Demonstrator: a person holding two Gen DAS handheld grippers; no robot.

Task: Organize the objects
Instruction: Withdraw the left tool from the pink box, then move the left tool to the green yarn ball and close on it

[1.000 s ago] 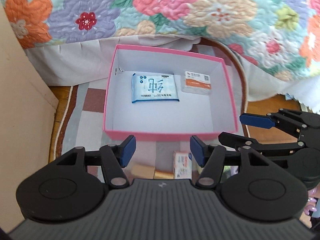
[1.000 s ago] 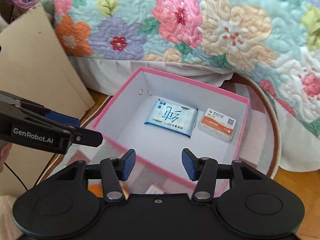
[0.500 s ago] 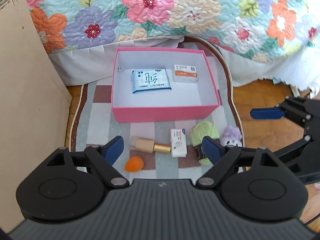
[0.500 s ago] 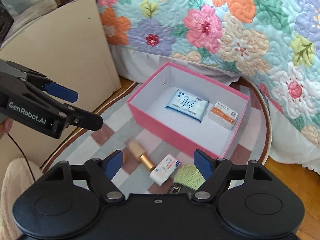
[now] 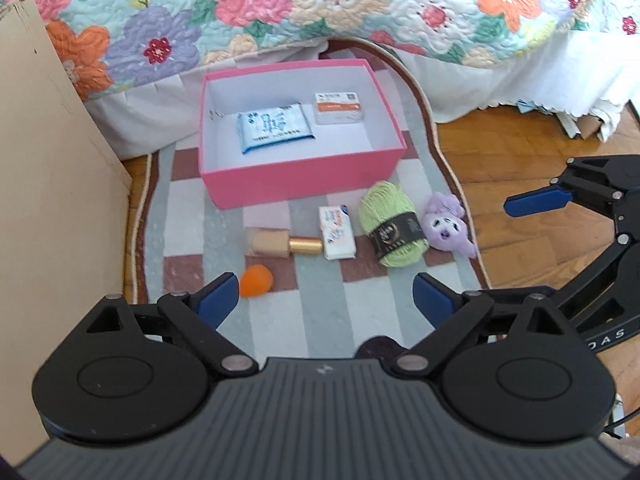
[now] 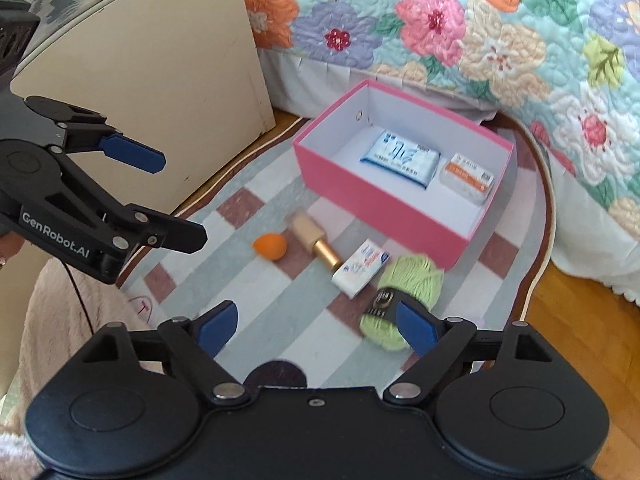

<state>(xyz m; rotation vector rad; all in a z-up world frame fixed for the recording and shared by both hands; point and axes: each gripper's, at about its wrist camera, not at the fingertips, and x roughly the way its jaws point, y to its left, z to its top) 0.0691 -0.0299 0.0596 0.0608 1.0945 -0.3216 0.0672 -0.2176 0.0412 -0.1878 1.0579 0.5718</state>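
Pink card makes up the box (image 5: 304,188) we are filling; it sits on the striped rug (image 5: 280,320) by the bed's floral quilt (image 5: 320,0), already holding a blue tissue pack (image 5: 275,127) and an orange-labelled packet (image 5: 338,109). Five things wait in a row on the rug just in front of it. The green yarn ball (image 5: 390,224) looks light and squashy to us; we would pinch it across its black paper band, where it is firmest. The purple plush toy (image 5: 448,229) beside it is soft too, and any hold across its body should do. The small white carton (image 5: 337,232) looks stiff, and its long flat sides suit the pads. The foundation bottle (image 5: 286,242) lies on its side; we judge it heavier, probably glass and slippery, so we would grip the squarish body, not the gold cap. The orange sponge (image 5: 257,280) is light and will give under pressure.

Our left gripper (image 5: 324,298) and right gripper (image 6: 316,324) have just been opening and now stand wide above the rug, nothing between the jaws.
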